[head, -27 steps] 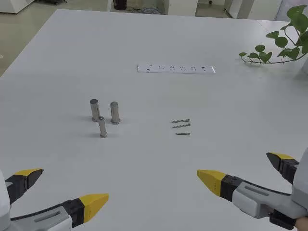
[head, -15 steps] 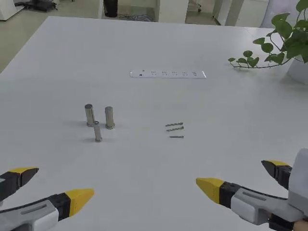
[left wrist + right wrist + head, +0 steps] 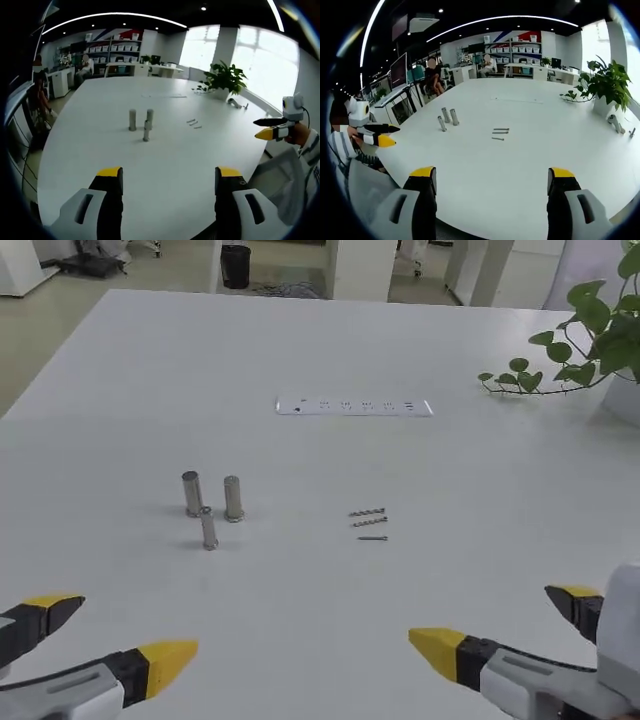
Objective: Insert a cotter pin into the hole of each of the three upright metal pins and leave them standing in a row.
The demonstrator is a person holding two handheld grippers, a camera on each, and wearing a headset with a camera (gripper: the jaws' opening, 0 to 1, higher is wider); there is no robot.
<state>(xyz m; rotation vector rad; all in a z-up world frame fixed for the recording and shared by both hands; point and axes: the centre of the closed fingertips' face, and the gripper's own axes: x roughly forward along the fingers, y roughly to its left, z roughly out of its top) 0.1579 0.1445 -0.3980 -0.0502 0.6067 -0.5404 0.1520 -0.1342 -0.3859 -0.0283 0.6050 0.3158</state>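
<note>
Three upright metal pins stand in a tight cluster left of the table's middle, the shortest one nearest me; they also appear as pins and pins. Three cotter pins lie flat side by side to their right, seen too as cotter pins and cotter pins. My left gripper hovers open at the near left edge, empty. My right gripper hovers open at the near right, empty. Both are well short of the parts.
A white power strip lies flat beyond the parts. A potted plant trails over the far right of the white table. People sit at desks in the background.
The head camera has tilted, so parts sit lower in the picture. Both grippers have dropped slightly toward the bottom edge and stayed open. The pins and cotter pins have not moved.
</note>
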